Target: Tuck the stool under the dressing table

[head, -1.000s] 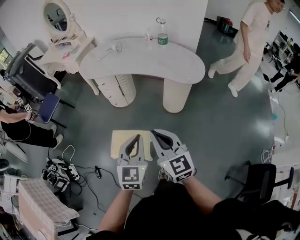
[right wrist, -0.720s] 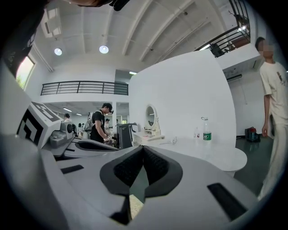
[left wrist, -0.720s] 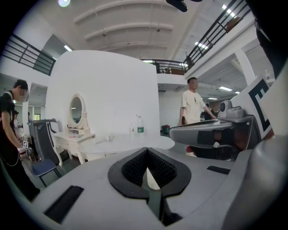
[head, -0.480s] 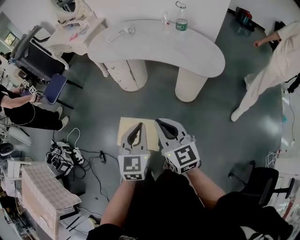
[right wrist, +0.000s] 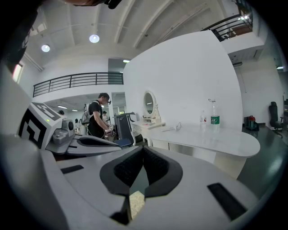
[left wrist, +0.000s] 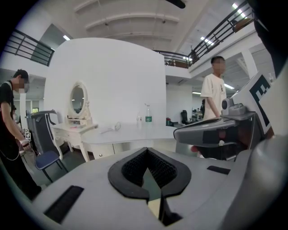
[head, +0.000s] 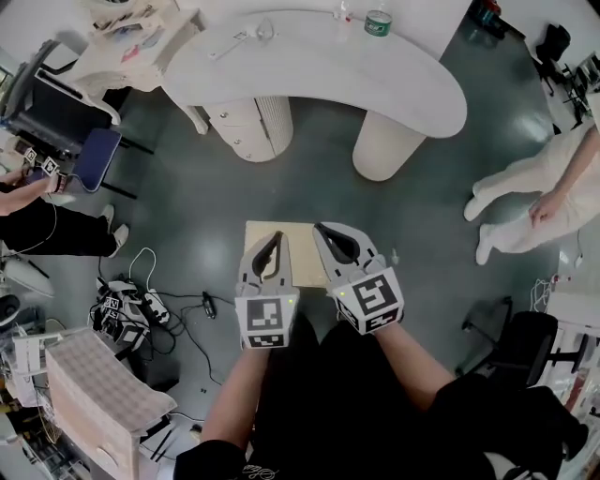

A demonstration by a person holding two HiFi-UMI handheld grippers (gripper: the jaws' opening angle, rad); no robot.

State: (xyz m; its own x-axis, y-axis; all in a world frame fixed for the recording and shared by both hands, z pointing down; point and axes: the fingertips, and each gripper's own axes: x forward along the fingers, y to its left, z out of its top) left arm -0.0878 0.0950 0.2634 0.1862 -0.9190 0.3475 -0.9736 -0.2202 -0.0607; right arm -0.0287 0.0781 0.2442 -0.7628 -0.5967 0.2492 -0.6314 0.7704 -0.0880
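Observation:
The stool (head: pixel 265 232) has a square cream seat and stands on the grey floor, a good way in front of the white kidney-shaped dressing table (head: pixel 319 66). Both grippers hang side by side just over the seat's near part and hide most of it. My left gripper (head: pixel 277 238) is shut with nothing in it, and so is my right gripper (head: pixel 322 229). A sliver of the cream stool (left wrist: pixel 154 209) shows below the closed left gripper (left wrist: pixel 146 155). The stool (right wrist: pixel 136 201) shows the same way under the right gripper (right wrist: pixel 143 150).
A green-labelled bottle (head: pixel 378 21) stands on the table's far edge. A person in white (head: pixel 534 192) is at the right, a person in black (head: pixel 37 225) beside a blue chair (head: pixel 94 157) at the left. Cables (head: pixel 127 309) lie left of the stool; a black chair (head: pixel 520 342) stands right.
Both grippers have moved forward and lower over the stool seat, still shut. The dressing table has come nearer in the head view. The person in white has walked off to the right.

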